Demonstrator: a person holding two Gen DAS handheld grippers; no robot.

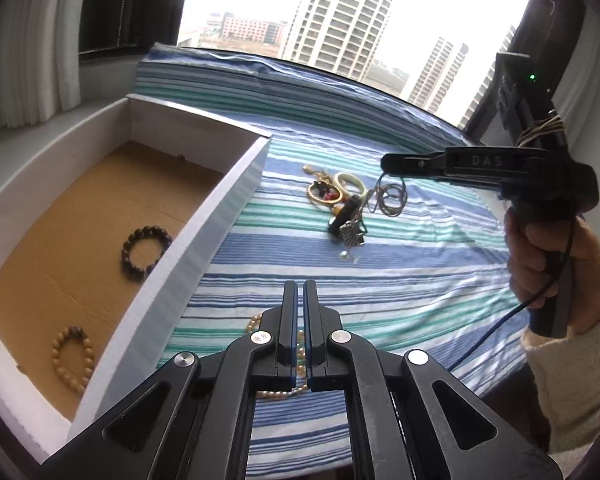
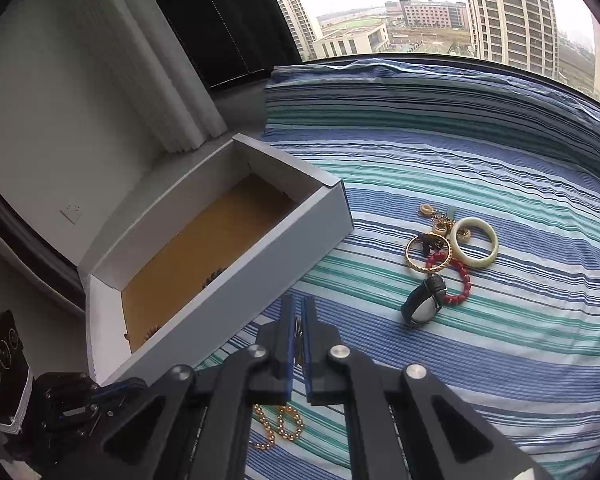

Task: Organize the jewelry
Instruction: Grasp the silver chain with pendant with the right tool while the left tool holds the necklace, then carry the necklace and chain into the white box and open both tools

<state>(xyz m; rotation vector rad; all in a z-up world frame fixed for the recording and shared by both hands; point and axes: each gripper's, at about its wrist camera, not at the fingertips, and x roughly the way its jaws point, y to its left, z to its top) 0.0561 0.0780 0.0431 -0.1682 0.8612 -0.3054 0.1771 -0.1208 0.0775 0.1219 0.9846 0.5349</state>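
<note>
A white box (image 1: 224,208) with a brown floor stands at the left of the striped bed; a dark bead bracelet (image 1: 145,252) and a tan bead bracelet (image 1: 71,360) lie in it. My left gripper (image 1: 299,292) is shut and empty, above a gold bead necklace (image 1: 276,394). My right gripper (image 1: 384,164) is shut on a thin chain necklace (image 1: 390,198), which hangs from it above the pile. In the right wrist view the right gripper (image 2: 299,308) holds the chain (image 2: 298,334) between its fingers. The pile holds a pale jade bangle (image 2: 474,242), gold bangle (image 2: 427,252), red bead bracelet (image 2: 458,280) and watch (image 2: 424,306).
The box (image 2: 260,264) also shows in the right wrist view, with the gold bead necklace (image 2: 278,426) near the bed's front edge. A window runs behind the bed. White curtains (image 1: 32,60) hang at the left. A black device (image 2: 4,364) sits at the lower left.
</note>
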